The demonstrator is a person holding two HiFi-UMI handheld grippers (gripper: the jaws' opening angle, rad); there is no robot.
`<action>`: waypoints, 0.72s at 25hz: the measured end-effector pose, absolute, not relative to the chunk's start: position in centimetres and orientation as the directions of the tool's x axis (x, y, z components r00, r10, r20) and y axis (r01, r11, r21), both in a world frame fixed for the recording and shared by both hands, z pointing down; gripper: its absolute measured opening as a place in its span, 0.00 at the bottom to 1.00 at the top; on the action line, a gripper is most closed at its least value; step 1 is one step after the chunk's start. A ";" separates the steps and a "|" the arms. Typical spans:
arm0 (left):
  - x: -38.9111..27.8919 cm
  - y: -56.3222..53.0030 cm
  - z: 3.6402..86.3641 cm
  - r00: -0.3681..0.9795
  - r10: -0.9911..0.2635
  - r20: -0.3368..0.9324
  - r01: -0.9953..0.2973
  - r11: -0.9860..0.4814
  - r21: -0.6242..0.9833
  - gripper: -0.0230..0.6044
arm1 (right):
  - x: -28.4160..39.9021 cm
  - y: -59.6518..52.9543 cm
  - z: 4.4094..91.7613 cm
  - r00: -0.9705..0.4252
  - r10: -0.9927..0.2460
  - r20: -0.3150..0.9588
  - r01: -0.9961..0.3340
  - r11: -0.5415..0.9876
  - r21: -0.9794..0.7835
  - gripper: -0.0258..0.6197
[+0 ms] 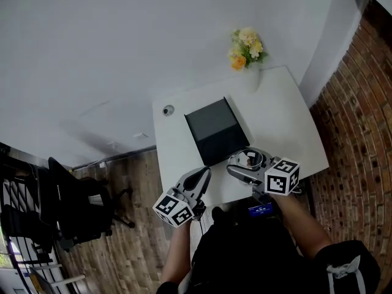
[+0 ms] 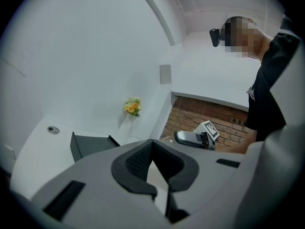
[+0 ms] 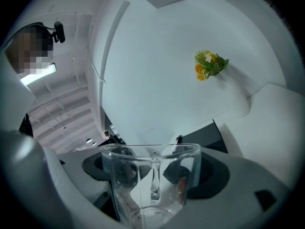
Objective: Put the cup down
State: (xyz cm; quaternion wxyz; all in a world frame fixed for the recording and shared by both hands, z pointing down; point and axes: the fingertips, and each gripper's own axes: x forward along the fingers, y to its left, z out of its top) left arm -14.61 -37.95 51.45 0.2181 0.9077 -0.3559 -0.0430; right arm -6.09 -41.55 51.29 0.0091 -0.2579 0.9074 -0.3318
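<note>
The cup is pinched in the right tongs, whose dark pads press on opposite sides of its wall, so the coming move belongs to the right hand alone. From the head view the cup hangs over the near part of the white tabletop, just beside the front right corner of the black box, with bare surface beneath it and to its right. Its mouth faces up toward the head camera, so its long axis looks roughly upright, and lowering it should be enough. Whether its base already touches the surface cannot be made out. It is a clear, empty glass cup with a straight wall, a thick rim and what seems to be a handle showing through the glass. The left tongs are pressed together on nothing, near the tabletop's front edge, left of the box.
</note>
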 end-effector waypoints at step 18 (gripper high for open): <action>-15.4 -38.5 50.5 0.795 -0.605 0.049 -0.569 -0.714 0.408 0.05 | -7.6 -41.9 49.5 -0.823 -0.550 0.140 -0.530 0.656 -0.537 0.72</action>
